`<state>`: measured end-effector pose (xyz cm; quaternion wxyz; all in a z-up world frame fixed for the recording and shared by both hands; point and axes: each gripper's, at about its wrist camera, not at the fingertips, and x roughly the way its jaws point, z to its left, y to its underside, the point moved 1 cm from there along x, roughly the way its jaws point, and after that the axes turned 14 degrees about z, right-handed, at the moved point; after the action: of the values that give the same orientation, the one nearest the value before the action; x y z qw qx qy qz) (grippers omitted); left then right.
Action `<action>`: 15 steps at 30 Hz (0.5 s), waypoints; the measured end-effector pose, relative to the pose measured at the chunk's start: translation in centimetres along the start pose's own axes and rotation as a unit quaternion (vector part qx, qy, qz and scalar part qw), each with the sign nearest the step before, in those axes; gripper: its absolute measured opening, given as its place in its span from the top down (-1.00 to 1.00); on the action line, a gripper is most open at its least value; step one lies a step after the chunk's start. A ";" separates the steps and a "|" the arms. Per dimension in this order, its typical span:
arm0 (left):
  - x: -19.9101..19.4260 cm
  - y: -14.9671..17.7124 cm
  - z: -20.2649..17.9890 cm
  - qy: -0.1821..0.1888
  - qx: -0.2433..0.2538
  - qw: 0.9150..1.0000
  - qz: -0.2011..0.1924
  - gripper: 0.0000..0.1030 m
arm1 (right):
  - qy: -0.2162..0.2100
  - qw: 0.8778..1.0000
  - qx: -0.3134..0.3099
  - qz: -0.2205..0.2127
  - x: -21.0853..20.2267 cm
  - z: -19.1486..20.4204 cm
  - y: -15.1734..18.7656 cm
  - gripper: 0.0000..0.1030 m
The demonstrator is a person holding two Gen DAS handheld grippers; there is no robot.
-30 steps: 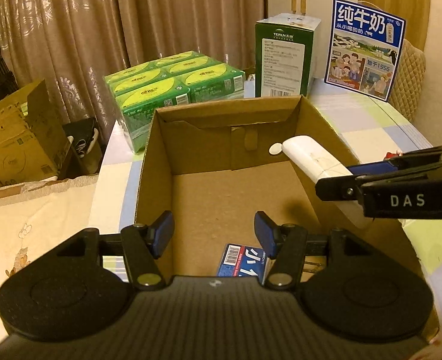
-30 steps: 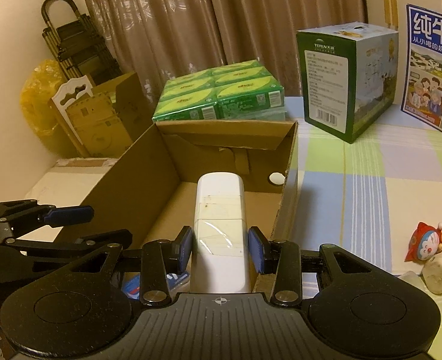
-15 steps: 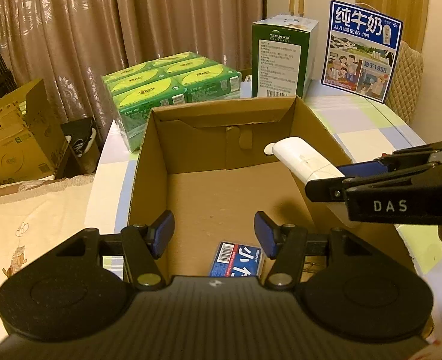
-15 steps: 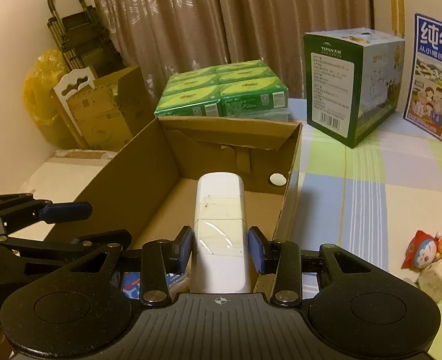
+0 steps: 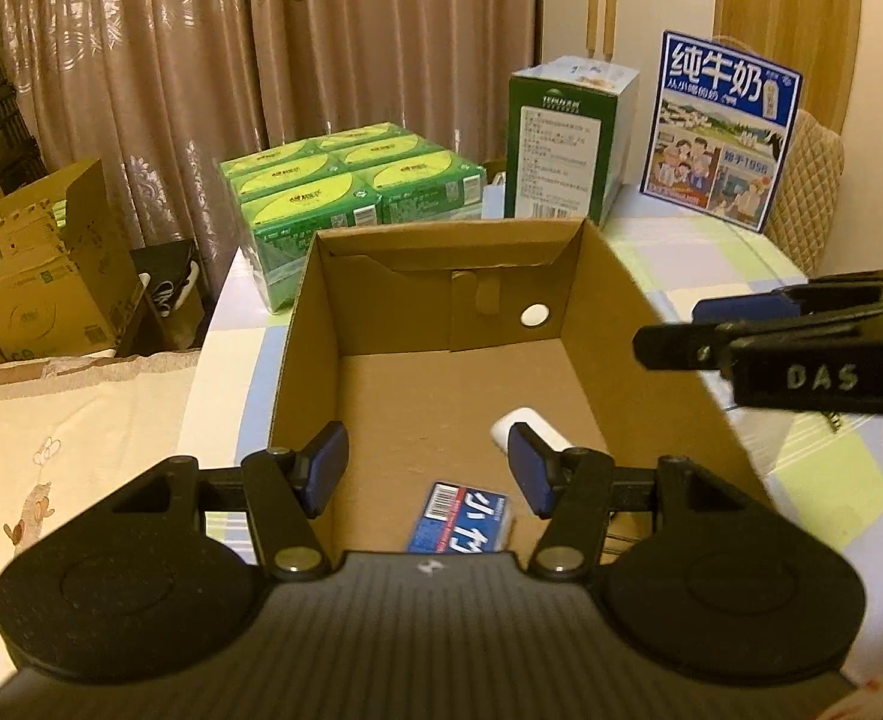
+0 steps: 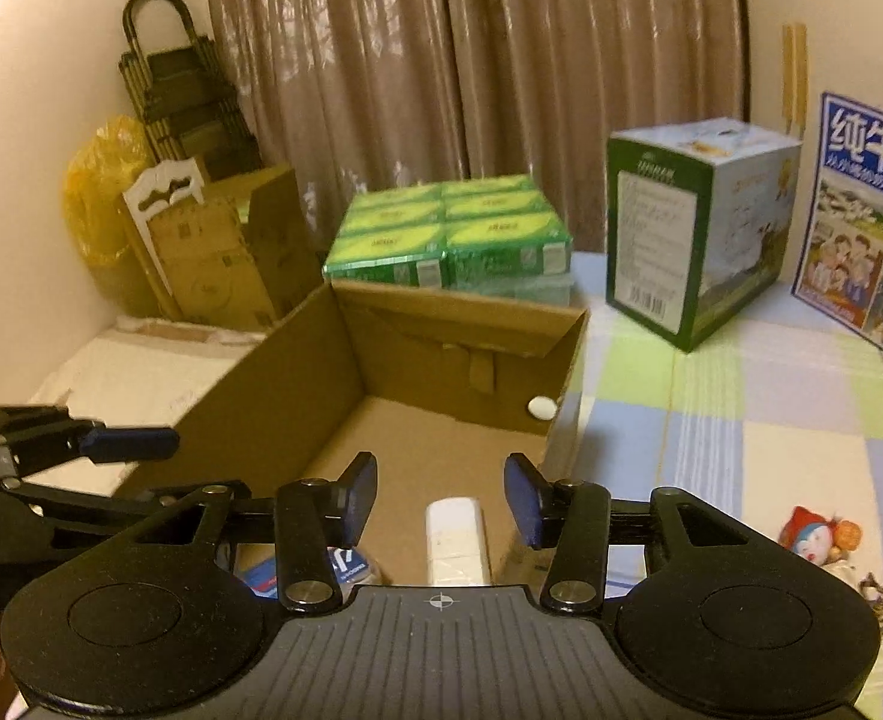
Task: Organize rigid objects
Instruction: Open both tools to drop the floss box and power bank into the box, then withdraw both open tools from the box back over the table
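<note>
An open cardboard box [image 5: 297, 360] stands on the checked tablecloth. On its floor lie a white oblong case [image 5: 522, 423] and a blue printed packet [image 5: 462, 519]. My left gripper [image 5: 426, 468] hovers over the near end of the box, open and empty. My right gripper [image 6: 441, 495] is above the box's right side. Its jaws are opening, and the white case [image 6: 454, 546] lies loose below them, touched by neither pad. The blue packet [image 6: 351, 567] shows to its left. From the left wrist view the right gripper [image 5: 681, 330] reaches in from the right.
Behind the box sit a wrapped pack of green tissue boxes [image 5: 345, 192], a green and white carton [image 5: 567, 144] and a blue milk carton [image 5: 723, 132]. A small toy figure [image 6: 819, 540] lies on the cloth to the right. Cardboard boxes [image 5: 33, 282] stand on the floor at left.
The right gripper let go of the white case, which dropped to the box floor. That gripper's jaws spread and it lifted a little. The left gripper stayed put.
</note>
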<state>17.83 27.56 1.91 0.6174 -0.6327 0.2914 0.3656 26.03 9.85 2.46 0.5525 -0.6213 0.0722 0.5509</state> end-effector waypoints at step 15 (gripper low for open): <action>-8.3 3.6 -5.8 0.019 0.004 0.999 -0.025 -0.06 | 0.014 0.999 0.022 -0.037 -11.1 0.2 5.9 -0.12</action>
<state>10.78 20.85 6.52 0.6228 -0.6446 0.2886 0.3366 17.59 1.98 7.43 0.5851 -0.6189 0.0687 0.5195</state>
